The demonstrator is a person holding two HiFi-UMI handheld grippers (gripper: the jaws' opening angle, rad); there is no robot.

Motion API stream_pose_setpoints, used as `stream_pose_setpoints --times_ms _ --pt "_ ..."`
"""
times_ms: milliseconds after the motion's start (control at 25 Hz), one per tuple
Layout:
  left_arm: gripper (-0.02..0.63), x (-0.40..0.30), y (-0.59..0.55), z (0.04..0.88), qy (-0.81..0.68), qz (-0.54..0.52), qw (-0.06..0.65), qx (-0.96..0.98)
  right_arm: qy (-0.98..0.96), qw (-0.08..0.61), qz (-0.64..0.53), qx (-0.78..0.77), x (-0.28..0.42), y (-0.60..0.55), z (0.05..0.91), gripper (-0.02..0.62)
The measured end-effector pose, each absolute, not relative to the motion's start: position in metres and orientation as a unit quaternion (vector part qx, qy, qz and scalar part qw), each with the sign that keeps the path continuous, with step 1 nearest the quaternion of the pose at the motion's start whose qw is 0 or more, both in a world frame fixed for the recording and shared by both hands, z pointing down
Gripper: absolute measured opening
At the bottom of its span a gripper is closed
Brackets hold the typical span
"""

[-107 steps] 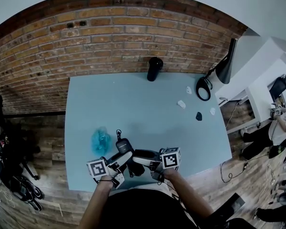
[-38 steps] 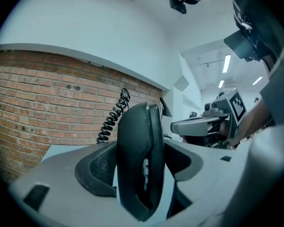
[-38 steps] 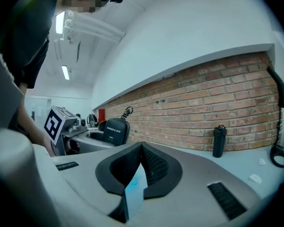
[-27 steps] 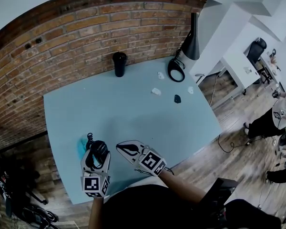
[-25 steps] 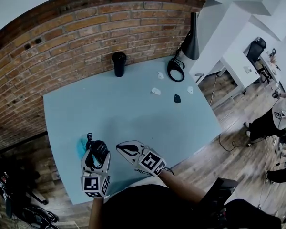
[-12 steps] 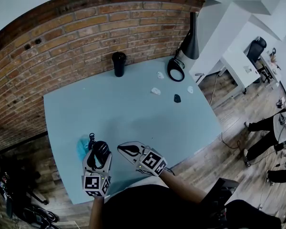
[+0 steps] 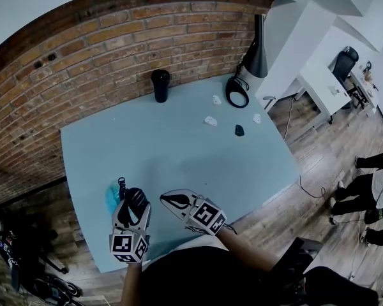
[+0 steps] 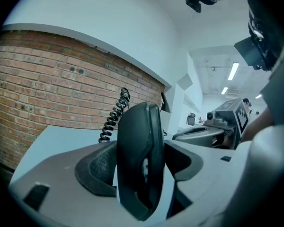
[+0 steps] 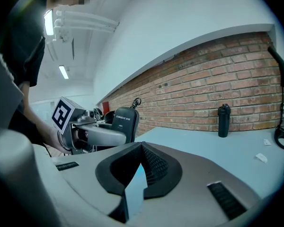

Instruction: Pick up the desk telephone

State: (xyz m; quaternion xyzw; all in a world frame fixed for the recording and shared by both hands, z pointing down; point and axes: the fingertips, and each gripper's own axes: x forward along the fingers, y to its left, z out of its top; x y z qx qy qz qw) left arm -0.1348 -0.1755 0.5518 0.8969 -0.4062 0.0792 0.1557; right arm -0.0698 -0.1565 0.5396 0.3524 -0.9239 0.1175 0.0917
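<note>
While our left gripper (image 7: 133,201) clamps the black telephone handset (image 8: 137,160) between wide-set jaws above the table's (image 7: 179,139) near edge, and our right gripper (image 9: 141,149) hangs alongside, closed and empty, we fear the coiled cord (image 8: 114,115) pulling taut and twisting the handset loose.

The tabletop (image 7: 179,152) carries one black bottle (image 7: 160,85) at twelve o'clock, one black desk lamp (image 7: 255,48) at two o'clock, and between them, toward one o'clock, three small white scraps (image 7: 210,121) and one small dark lump (image 7: 239,131). At seven o'clock there is one teal object (image 7: 110,198). There is also one telephone handset (image 8: 135,160) with one coiled cord (image 8: 112,119), and two sets of tongs at six o'clock: the left tongs (image 7: 131,203) and the right tongs (image 7: 166,199).
</note>
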Motion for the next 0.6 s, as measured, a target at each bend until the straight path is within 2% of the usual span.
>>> stream_pose_setpoints --times_ms 400,600 --pt "0.29 -0.141 -0.177 0.55 -0.393 0.019 0.226 0.891 -0.916 0.092 0.112 0.373 -0.064 -0.157 0.538 0.011" --pt "0.29 -0.145 -0.176 0.549 -0.359 -0.041 0.295 0.885 -0.921 0.086 0.116 0.363 -0.07 -0.154 0.54 0.011"
